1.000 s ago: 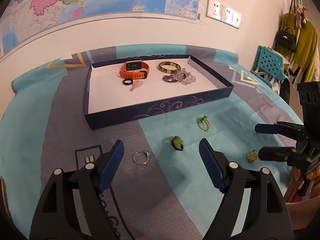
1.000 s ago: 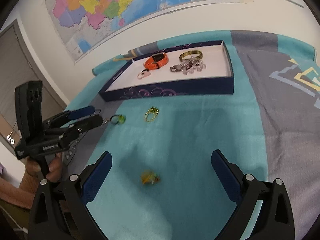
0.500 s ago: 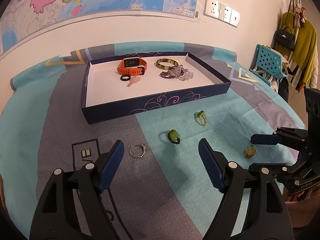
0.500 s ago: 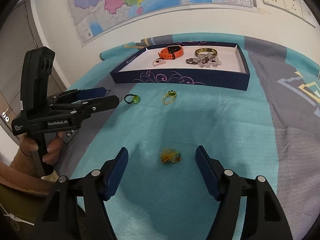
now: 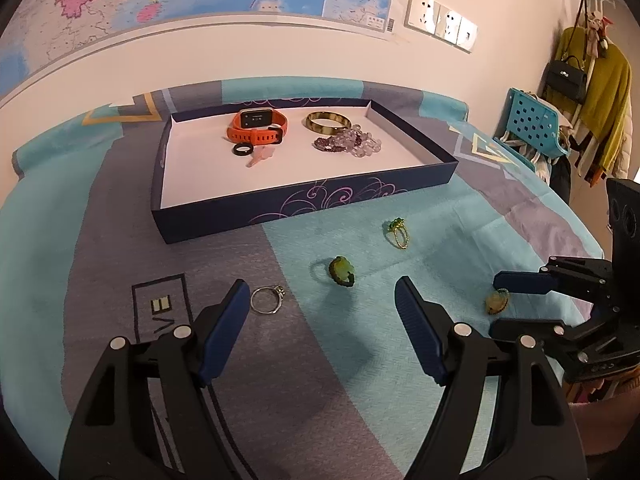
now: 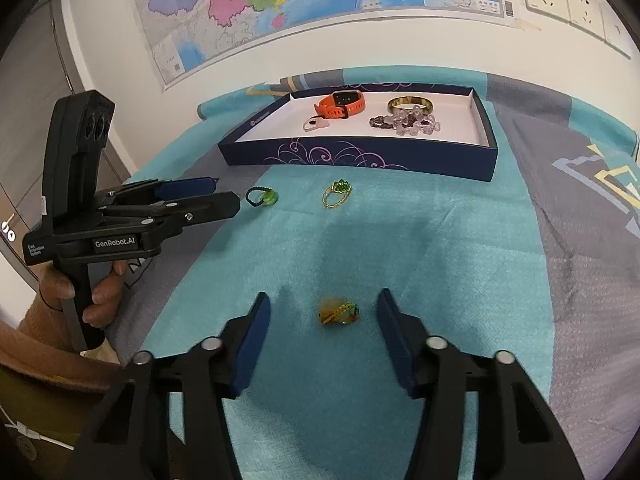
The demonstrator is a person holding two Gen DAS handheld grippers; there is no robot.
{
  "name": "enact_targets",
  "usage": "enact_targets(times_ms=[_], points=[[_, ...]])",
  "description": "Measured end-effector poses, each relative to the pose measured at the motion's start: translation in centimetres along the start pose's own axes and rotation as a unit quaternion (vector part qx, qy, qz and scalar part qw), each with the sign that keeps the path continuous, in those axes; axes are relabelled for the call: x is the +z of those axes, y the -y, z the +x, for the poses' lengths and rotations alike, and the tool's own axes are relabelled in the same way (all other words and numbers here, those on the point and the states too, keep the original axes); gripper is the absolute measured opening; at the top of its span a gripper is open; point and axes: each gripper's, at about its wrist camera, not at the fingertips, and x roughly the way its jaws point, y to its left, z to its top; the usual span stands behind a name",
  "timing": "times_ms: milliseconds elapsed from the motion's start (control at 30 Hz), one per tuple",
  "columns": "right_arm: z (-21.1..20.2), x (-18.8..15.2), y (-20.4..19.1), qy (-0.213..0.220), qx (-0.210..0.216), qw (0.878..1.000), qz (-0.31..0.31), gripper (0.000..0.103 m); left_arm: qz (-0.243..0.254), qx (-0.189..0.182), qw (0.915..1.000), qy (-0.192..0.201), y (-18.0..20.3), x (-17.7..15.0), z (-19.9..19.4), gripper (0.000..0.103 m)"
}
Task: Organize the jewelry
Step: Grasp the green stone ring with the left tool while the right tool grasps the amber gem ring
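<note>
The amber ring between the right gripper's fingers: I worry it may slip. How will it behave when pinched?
The amber ring looks small, hard and glossy, so it may skid off the pads. It lies flat on the soft cloth, so rolling seems unlikely. The right gripper, jaws just closing, straddles it without touching.

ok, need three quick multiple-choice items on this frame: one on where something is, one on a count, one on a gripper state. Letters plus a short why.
1. Where is the orange watch?
A. on the cloth beside the tray
B. inside the tray
C. between the left gripper's fingers

2. How many loose pieces lie on the cloth outside the tray?
A. two
B. four
C. six

3. The right gripper and the amber ring:
A. ring between the jaws, pads not touching it
B. clamped and lifted
C. ring far off to one side

Key: 1 B, it lies on the tray's white floor. 2 B, the left wrist view shows silver, two green and amber pieces. 3 A, the jaws have just been closing, with cloth visible on both sides of the ring.
</note>
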Motion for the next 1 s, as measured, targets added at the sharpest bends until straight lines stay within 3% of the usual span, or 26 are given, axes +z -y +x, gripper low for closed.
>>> enact_targets(times_ms=[267, 567, 800, 1000], points=[[0.3, 0.3, 0.1, -0.002, -0.019, 1.0, -0.01, 0.028, 0.005, -0.002, 1.0, -0.004, 0.2, 0.0, 0.2, 0.071], [0.1, 0.1, -0.1, -0.005, -0.013, 1.0, -0.009, 0.035, 0.018, -0.005, 0.9998, -0.012, 0.8, 0.0, 0.6, 0.058], [0.0, -0.1, -0.5, -0.009, -0.024, 0.999, -0.022, 0.035, 0.018, -0.023, 0.9991, -0.03, 1.1, 0.5, 1.5, 0.047], [-0.1, -0.3, -0.6, -0.006, -0.025, 0.999, -0.023, 0.034, 0.008, -0.027, 0.9984, -0.049, 0.9, 0.9, 2.4, 0.044]])
